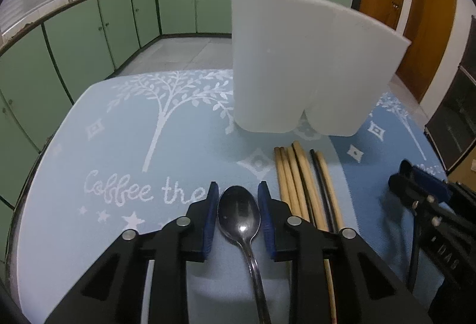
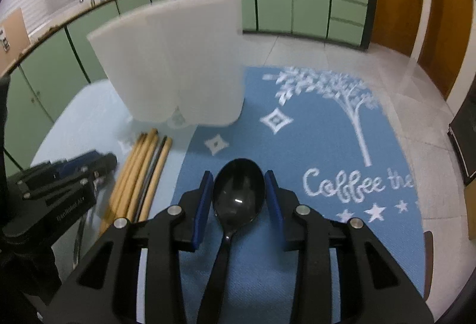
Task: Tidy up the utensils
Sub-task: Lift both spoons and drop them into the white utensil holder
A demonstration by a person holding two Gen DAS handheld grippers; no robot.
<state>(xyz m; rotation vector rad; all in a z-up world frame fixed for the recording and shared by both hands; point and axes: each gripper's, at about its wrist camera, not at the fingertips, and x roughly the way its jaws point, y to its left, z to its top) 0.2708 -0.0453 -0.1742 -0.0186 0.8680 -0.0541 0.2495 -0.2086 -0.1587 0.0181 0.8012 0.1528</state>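
A metal spoon [image 1: 239, 217] lies bowl-forward between the blue pads of my left gripper [image 1: 238, 185], which is shut on the sides of its bowl. In the right wrist view a black spoon [image 2: 238, 193] sits the same way in my right gripper [image 2: 238, 173], its pads shut against the bowl's edges. A bundle of wooden and dark chopsticks [image 1: 300, 184] [image 2: 139, 172] lies on the cloth between the two grippers. Behind them stands a white two-compartment utensil holder [image 1: 297, 62] [image 2: 178, 62]. Each gripper shows at the other view's edge: the right gripper [image 1: 413, 178], the left gripper [image 2: 101, 162].
A light blue placemat [image 1: 119, 130] and a darker blue one [image 2: 312, 145], both printed with a white tree, cover the round table. The table edge drops to a tiled floor. Green cabinets run along the far wall, and wooden doors [image 1: 431, 26] stand at the right.
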